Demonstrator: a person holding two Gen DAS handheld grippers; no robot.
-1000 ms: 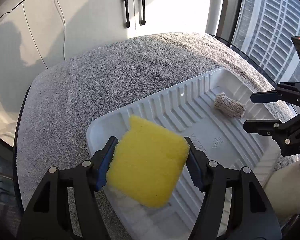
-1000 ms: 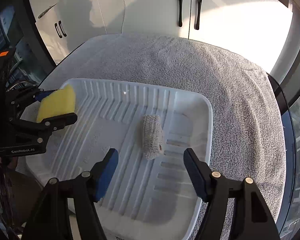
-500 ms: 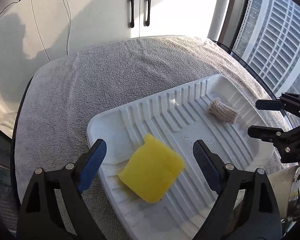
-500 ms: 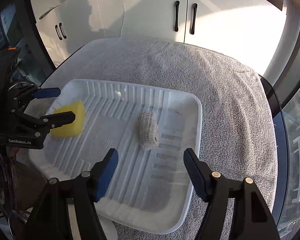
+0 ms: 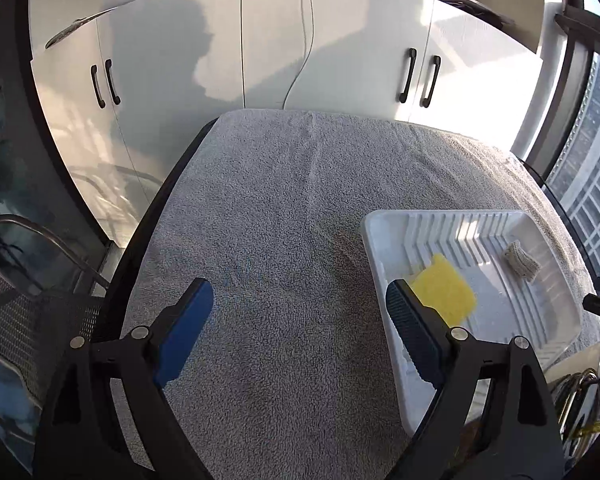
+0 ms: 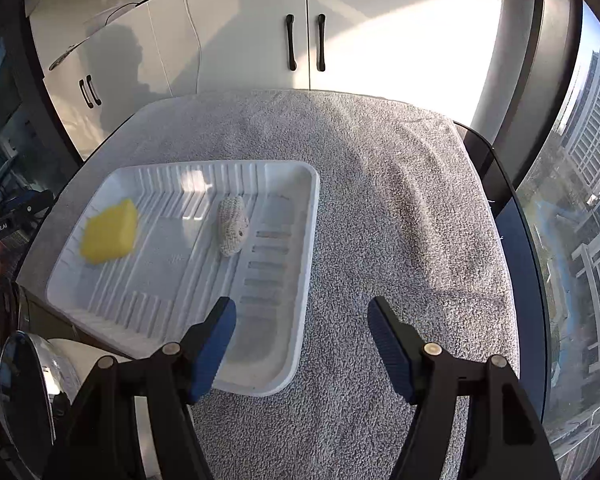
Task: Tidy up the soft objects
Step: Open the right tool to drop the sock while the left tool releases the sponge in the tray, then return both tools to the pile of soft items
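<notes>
A yellow sponge (image 5: 444, 290) lies in the white ribbed tray (image 5: 384, 276), near its left end; it also shows in the right wrist view (image 6: 109, 231). A small beige knitted piece (image 5: 521, 265) lies further right in the tray, and in the right wrist view (image 6: 232, 230) near the tray (image 6: 300, 280) middle. My left gripper (image 5: 296, 326) is open and empty over the grey towel, left of the tray. My right gripper (image 6: 302, 342) is open and empty over the tray's right edge.
A grey towel (image 5: 300, 200) covers the round table. White cabinets (image 6: 304, 40) stand behind. The table's dark edge (image 6: 500, 200) and a window lie on the right. A shiny metal object (image 6: 24, 392) sits at the near left of the tray.
My left gripper opened and let the yellow sponge drop into the tray, then pulled back and swung left over the towel. My right gripper drew back and to the right.
</notes>
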